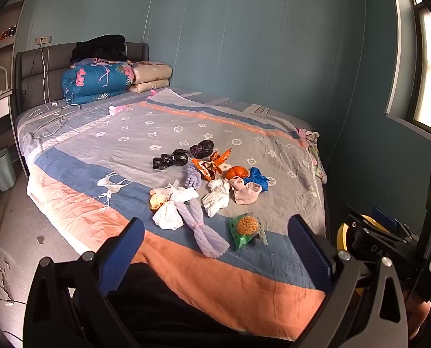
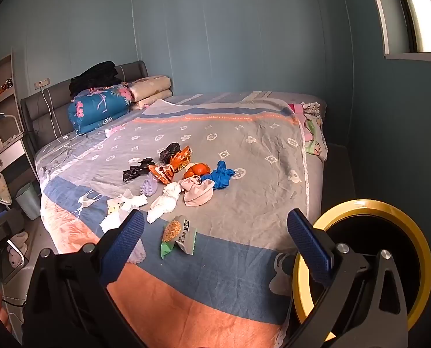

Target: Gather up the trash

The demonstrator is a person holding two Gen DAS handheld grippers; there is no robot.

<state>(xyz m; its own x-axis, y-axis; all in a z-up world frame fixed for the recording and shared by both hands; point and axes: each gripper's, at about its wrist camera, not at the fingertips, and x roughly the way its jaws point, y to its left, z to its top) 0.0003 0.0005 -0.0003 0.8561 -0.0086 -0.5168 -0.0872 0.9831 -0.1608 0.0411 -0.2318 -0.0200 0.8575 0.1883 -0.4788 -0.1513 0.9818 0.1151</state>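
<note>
Trash lies scattered in the middle of the bed (image 1: 186,275): a green snack packet (image 1: 245,229) (image 2: 176,236), white tissues (image 1: 215,197) (image 2: 163,203), an orange wrapper (image 1: 208,168) (image 2: 172,165), black bags (image 1: 170,159) (image 2: 137,171), a blue glove (image 1: 256,178) (image 2: 219,174), an orange peel (image 1: 236,172) (image 2: 198,169), a pink cloth (image 1: 245,192) (image 2: 198,192) and a purple foam net (image 1: 206,235). My left gripper (image 1: 215,249) is open and empty, held above the bed's near edge. My right gripper (image 2: 215,243) is open and empty, short of the snack packet.
A yellow-rimmed black bin (image 2: 369,261) stands by the bed's right side, also in the left wrist view (image 1: 357,229). Folded quilts (image 1: 99,81) and cables (image 1: 50,113) lie at the headboard. A pale green bin (image 1: 2,168) stands on the floor at left.
</note>
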